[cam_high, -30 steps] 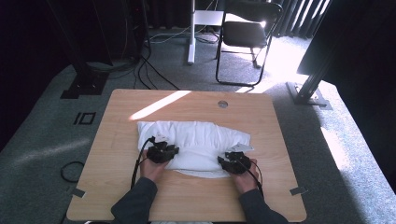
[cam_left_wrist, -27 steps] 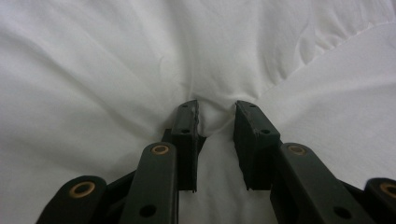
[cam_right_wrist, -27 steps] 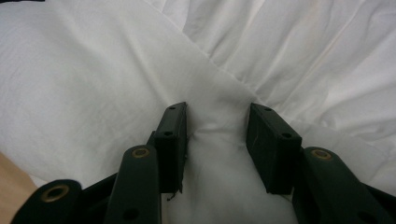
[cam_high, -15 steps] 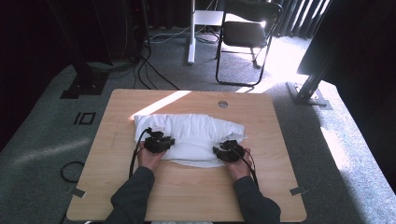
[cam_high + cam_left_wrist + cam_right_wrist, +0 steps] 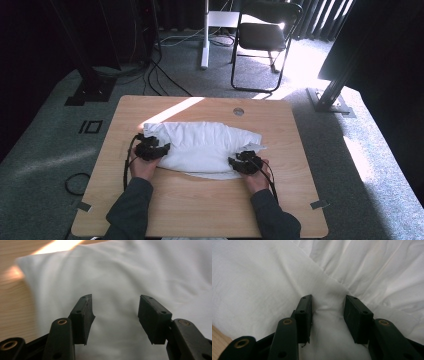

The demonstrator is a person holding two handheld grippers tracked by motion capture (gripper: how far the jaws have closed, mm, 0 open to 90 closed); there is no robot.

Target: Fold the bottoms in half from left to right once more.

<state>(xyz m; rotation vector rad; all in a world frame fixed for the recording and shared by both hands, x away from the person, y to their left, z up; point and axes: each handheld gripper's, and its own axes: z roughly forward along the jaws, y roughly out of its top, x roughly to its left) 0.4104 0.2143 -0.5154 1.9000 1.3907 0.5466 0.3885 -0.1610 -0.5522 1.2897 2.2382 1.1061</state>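
So the white pillow [image 5: 202, 146] lies across the middle of the worktop [image 5: 200, 210]. The left claw [image 5: 115, 312] sits over its left end, jaws just spread apart and clear of the fabric. The right claw [image 5: 328, 315] is at the pillow's right end, clamped on a pinched fold of cloth.

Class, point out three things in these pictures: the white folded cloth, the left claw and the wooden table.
White folded cloth [image 5: 202, 145]: high view, middle of its top.
Left claw [image 5: 115, 315]: left gripper view, midway between its black fingertips.
Light wooden table [image 5: 200, 210]: high view, bare near part.
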